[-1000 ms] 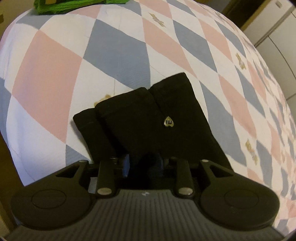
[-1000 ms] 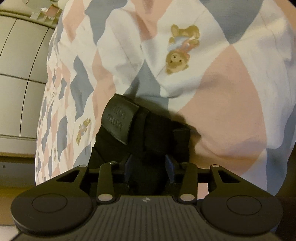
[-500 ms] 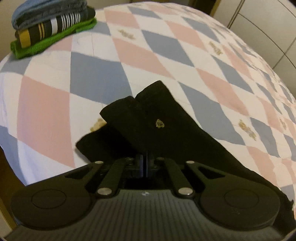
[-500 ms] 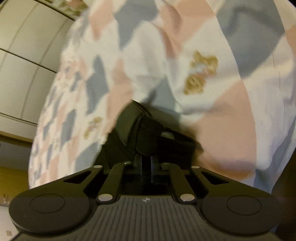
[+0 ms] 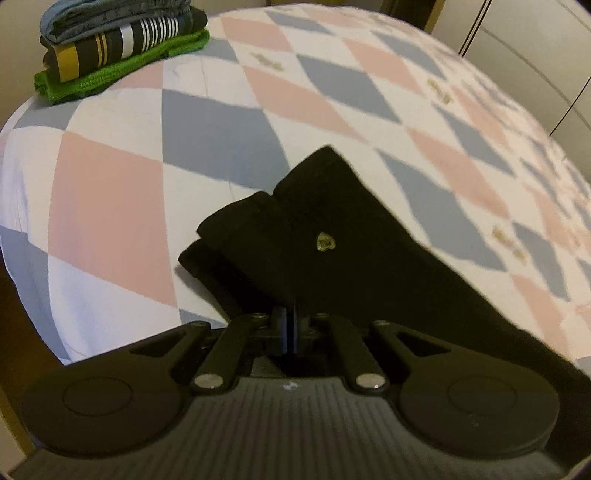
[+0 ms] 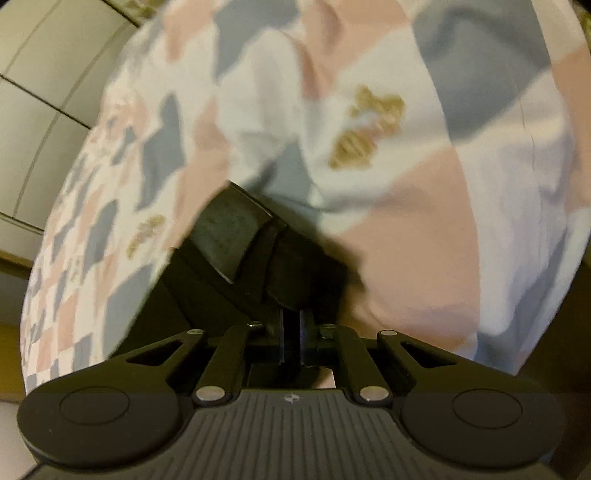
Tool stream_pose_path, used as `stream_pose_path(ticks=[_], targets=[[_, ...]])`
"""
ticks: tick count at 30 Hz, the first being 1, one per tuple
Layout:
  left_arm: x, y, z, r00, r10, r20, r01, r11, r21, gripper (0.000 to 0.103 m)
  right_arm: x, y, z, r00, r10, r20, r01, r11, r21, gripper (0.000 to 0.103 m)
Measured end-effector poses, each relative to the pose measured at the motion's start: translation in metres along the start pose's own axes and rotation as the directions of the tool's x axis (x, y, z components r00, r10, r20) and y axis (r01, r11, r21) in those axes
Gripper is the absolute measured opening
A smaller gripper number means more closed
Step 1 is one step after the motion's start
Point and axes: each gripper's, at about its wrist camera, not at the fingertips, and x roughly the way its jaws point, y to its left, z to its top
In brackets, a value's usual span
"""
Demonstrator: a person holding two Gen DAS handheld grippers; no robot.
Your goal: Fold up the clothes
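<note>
Grippers: my left gripper point(image 5: 293, 325) and right gripper point(image 6: 291, 334) clench the black trousers point(image 5: 332, 236).
Risk: I judge uneven lifting skews the fold.

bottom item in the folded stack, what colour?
Green, a knit texture; left wrist view shows it best.

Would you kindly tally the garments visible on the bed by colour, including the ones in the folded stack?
Black garment held in the tongs: 1
Green knit, bottom of the stack: 1
Dark striped garment, middle of the stack: 1
Blue-grey garment, top of the stack: 1
Total: 4
</note>
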Motion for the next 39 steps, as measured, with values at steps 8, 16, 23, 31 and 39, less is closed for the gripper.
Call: stream_pose_path(ticks=[8,16,23,31,39], targets=[[0.006,0.003,-0.002,1.000,0.020,-0.008,-0.020,0.999,0.037,0.003,-0.019,-0.001,-0.006,1.000,-0.015,-0.002,0.015,0.999,-0.039,0.004],[0.014,-0.023,-0.008,0.993,0.119,-0.024,-0.111,0.966,0.235,0.006,0.020,0.008,-0.006,0.992,-0.128,-0.008,0.127,0.987,-0.103,0.009],[-0.022,-0.032,-0.012,0.991,0.135,0.022,-0.136,0.953,0.270,0.007,-0.018,0.017,0.001,0.974,-0.208,0.090,0.221,0.958,-0.180,0.041],[-0.024,-0.085,-0.022,0.997,0.046,0.065,-0.068,0.918,0.391,0.012,0.006,0.073,-0.015,0.998,-0.056,0.003,0.050,0.874,-0.483,0.041],[0.003,-0.090,-0.033,0.993,0.117,0.008,-0.110,0.910,0.399,0.014,0.028,0.068,-0.026,0.988,-0.112,-0.106,0.039,0.846,-0.532,0.037]])
